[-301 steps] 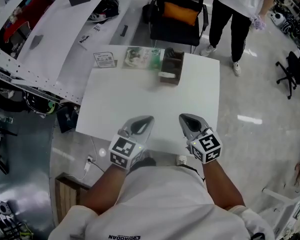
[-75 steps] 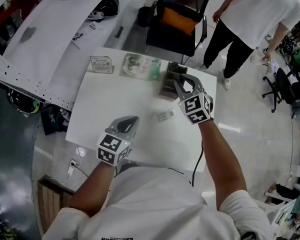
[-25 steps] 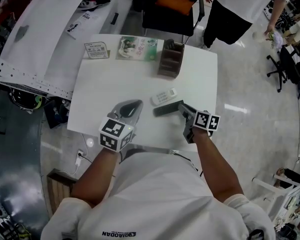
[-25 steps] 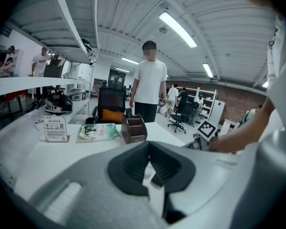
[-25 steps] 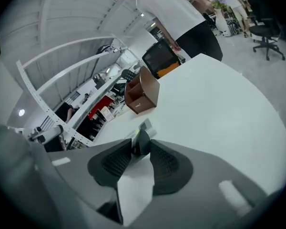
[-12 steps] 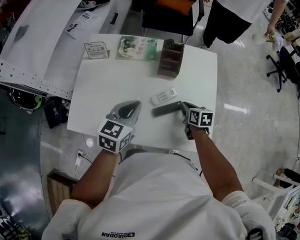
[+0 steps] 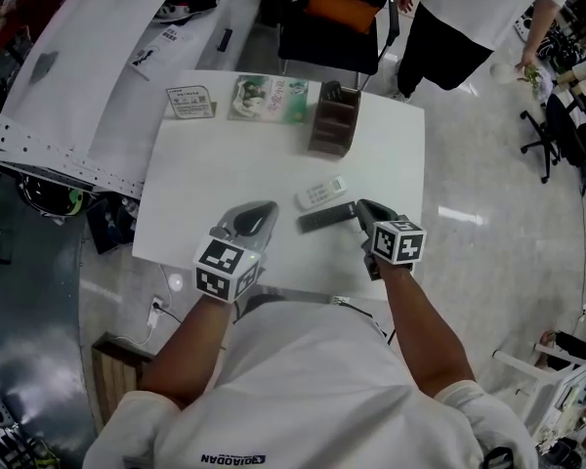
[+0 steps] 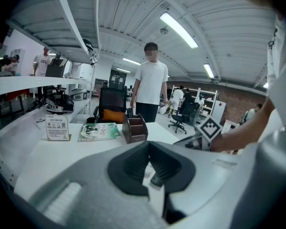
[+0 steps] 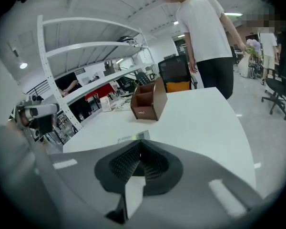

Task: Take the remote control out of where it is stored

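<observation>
Head view shows the dark remote [image 7: 326,215] flat on the tabletop [image 7: 205,164] beside my right tongs [image 7: 364,207], just closed on nothing, left tongs [image 7: 258,210] clenched empty too; light, stiff, slick, I'd pinch its long sides.

"QIAODAN" on the white shirt [image 7: 293,389]
</observation>
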